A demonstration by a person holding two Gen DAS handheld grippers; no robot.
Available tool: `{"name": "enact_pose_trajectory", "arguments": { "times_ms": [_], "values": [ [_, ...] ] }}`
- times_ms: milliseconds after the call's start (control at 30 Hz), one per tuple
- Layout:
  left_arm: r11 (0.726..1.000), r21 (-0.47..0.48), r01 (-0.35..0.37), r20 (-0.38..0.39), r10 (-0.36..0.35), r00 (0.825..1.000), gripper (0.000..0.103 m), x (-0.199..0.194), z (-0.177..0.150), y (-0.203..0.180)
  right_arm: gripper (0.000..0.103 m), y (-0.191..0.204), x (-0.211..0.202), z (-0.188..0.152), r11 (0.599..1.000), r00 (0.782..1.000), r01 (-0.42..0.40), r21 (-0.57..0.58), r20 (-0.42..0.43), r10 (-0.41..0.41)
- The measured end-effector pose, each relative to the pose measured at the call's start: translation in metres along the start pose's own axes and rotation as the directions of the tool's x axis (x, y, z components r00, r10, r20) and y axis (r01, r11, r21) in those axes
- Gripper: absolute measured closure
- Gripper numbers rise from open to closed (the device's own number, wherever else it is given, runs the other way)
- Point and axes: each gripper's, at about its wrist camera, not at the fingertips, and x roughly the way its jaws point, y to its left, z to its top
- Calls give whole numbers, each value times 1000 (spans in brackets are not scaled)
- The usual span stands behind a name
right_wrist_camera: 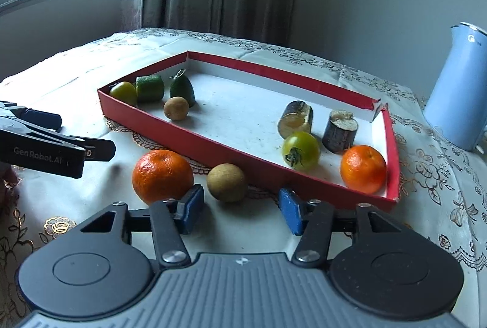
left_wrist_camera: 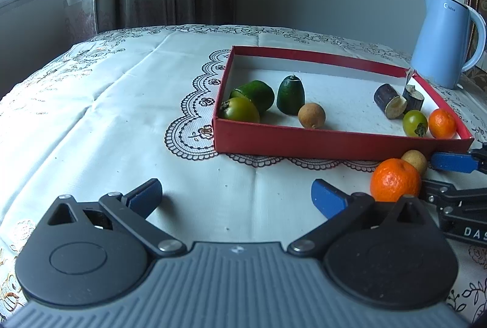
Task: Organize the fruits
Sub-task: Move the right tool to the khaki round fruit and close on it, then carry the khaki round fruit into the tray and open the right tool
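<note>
A shallow red box (left_wrist_camera: 319, 142) (right_wrist_camera: 194, 142) on the tablecloth holds several fruits: green tomatoes (left_wrist_camera: 240, 110) (right_wrist_camera: 300, 150), cucumber pieces (left_wrist_camera: 290, 95) (right_wrist_camera: 149, 88), a brown longan (left_wrist_camera: 311, 115) (right_wrist_camera: 176, 108), dark sugarcane pieces (left_wrist_camera: 389, 101) (right_wrist_camera: 340, 131) and a small orange (left_wrist_camera: 442, 123) (right_wrist_camera: 362, 169). Outside the box's near wall lie an orange (left_wrist_camera: 395, 180) (right_wrist_camera: 162, 176) and a brown longan (left_wrist_camera: 414, 160) (right_wrist_camera: 226, 182). My left gripper (left_wrist_camera: 236, 195) is open and empty over bare cloth. My right gripper (right_wrist_camera: 242, 214) is open, just short of the longan, its left pad beside the orange.
A light blue kettle (left_wrist_camera: 444, 39) (right_wrist_camera: 459, 87) stands behind the box's right end. The left gripper shows in the right wrist view (right_wrist_camera: 54, 145); the right gripper shows at the left wrist view's right edge (left_wrist_camera: 453, 176). Curtains and a window lie beyond the table.
</note>
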Motion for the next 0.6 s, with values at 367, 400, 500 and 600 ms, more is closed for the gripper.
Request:
{"name": "enact_pose_trajectory", "arguments": {
  "times_ms": [367, 400, 500, 600],
  "values": [
    [1000, 1, 2, -3, -2, 1000, 0, 0, 0, 0, 74, 8, -1, 0, 1000, 1000, -13, -16, 11, 13],
    [1000, 2, 2, -4, -2, 1000, 0, 0, -1, -1, 74, 9, -1, -1, 1000, 1000, -8, -17, 12, 9],
    [1000, 2, 2, -5, -2, 1000, 0, 1, -1, -1, 74, 8, -2, -1, 1000, 1000, -6, -8, 12, 6],
    [1000, 2, 2, -5, -2, 1000, 0, 1, 0, 0, 74, 7, -3, -2, 1000, 1000, -12, 8, 12, 12]
  ]
}}
